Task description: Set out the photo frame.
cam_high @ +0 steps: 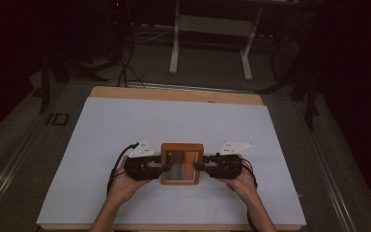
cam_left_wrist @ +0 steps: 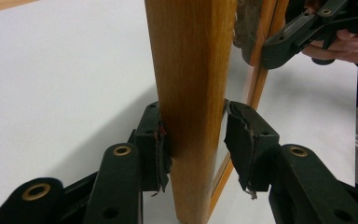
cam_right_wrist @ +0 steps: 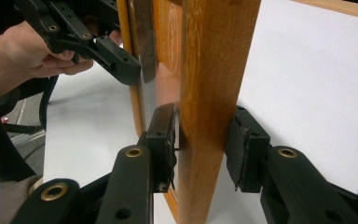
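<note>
Tongs straddle opposite side rails of the wooden frame (cam_high: 182, 163). Left tongs (cam_high: 163, 166): one pad touches the rail, the other stands clear. Right tongs (cam_high: 199, 166): both pads sit at the rail, contact uncertain. Frame interior is dim and hard to read. Frame rests mid-table on the white sheet (cam_high: 101, 130), between both tongs.

What the frames cut off or blur
The wooden frame (cam_left_wrist: 191, 93) runs off at twelve o'clock; its picture (cam_high: 182, 166) is too dim to read; both forearms leave at six o'clock
</note>
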Action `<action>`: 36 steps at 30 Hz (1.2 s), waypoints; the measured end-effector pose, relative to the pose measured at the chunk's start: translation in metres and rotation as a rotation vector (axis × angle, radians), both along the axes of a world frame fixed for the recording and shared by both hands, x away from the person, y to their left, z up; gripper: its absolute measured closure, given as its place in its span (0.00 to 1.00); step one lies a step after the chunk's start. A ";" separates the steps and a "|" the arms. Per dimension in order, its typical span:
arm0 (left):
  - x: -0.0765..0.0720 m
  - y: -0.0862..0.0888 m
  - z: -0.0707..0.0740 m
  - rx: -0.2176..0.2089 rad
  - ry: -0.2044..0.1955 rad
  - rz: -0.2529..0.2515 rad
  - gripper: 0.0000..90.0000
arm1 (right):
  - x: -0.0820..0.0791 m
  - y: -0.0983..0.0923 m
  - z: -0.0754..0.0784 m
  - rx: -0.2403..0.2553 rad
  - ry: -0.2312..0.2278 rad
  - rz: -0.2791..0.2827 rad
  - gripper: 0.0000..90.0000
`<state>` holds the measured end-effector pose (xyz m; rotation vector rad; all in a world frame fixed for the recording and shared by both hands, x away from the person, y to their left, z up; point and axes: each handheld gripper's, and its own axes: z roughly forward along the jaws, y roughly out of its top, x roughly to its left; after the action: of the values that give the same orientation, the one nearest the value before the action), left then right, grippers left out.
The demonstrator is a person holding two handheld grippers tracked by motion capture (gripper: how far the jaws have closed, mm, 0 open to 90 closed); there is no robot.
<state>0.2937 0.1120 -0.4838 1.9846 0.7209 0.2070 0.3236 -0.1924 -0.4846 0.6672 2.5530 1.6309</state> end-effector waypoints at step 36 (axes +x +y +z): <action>0.018 0.019 -0.013 -0.101 0.122 0.109 0.70 | 0.018 0.010 -0.005 0.073 0.083 -0.084 0.74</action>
<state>0.3119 0.1310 -0.4963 1.8759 0.9018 0.1131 0.3414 -0.1828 -0.4894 0.8531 2.4927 1.7115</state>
